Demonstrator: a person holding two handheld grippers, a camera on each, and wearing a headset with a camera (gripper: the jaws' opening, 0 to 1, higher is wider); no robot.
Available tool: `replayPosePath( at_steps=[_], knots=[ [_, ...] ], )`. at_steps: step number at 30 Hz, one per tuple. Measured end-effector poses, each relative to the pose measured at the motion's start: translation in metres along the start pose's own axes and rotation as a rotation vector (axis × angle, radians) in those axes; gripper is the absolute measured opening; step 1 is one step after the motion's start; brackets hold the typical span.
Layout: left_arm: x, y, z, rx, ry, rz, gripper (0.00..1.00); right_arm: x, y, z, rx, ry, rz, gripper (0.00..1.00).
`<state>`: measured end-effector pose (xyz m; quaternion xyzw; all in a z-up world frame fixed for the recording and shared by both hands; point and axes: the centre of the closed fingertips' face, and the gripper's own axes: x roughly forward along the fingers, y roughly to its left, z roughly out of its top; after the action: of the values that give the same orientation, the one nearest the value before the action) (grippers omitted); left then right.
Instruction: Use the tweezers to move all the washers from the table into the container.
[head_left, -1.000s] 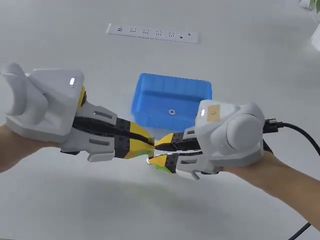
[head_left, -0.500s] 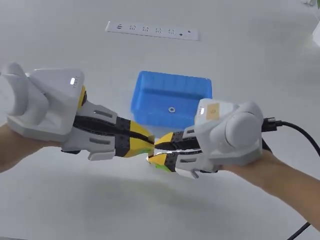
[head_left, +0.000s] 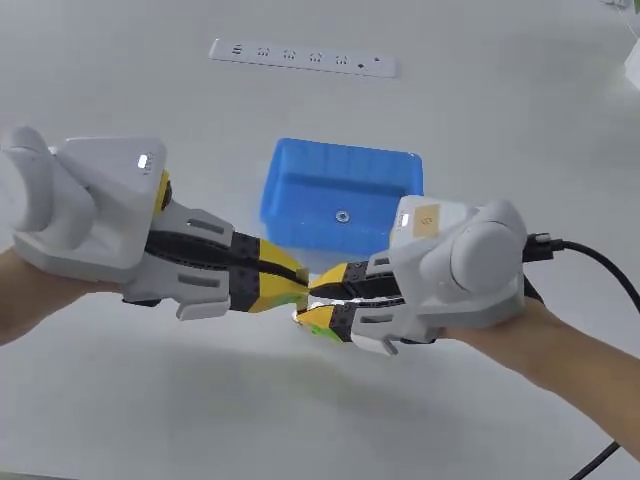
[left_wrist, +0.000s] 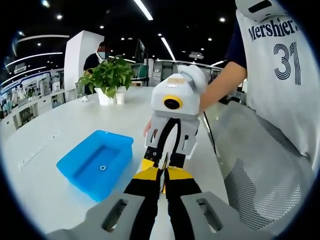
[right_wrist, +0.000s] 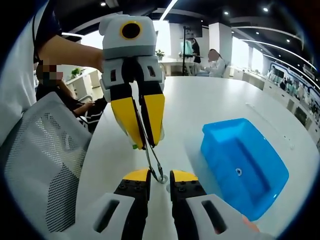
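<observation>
My left gripper (head_left: 292, 283) comes in from the left and is shut on thin metal tweezers (right_wrist: 150, 145). The tweezers run down to a small washer (right_wrist: 161, 178) at their tips. That washer sits in the narrow gap between the jaws of my right gripper (head_left: 318, 302) (right_wrist: 160, 176), which faces the left gripper tip to tip. Whether the right jaws press on anything is unclear. Just behind the tips stands the blue container (head_left: 300, 190) (left_wrist: 80, 162) (right_wrist: 260, 165), with one washer (head_left: 343, 216) (right_wrist: 238, 172) on its floor.
A white power strip (head_left: 303, 58) lies at the far side of the white table. A black cable (head_left: 600, 275) trails from my right gripper to the right. A person in a numbered jersey (left_wrist: 280, 65) and a grey mesh chair (right_wrist: 45, 160) are close by.
</observation>
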<state>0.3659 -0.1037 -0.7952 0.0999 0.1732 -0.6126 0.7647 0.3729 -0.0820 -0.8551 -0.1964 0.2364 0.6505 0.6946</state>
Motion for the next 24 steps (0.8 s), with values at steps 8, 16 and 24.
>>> replayPosePath(
  at_steps=[8,16,24],
  knots=[
    [-0.001,-0.003,-0.001,0.001,0.003,-0.006,0.07,0.007,0.004,0.001,-0.026,0.011,0.022,0.15],
    [-0.003,-0.003,-0.002,0.001,0.011,-0.005,0.07,0.010,0.007,-0.002,-0.054,0.029,0.043,0.12],
    [-0.004,-0.001,-0.002,0.001,0.017,0.004,0.07,0.011,0.006,-0.002,-0.052,0.027,0.032,0.11]
  ],
)
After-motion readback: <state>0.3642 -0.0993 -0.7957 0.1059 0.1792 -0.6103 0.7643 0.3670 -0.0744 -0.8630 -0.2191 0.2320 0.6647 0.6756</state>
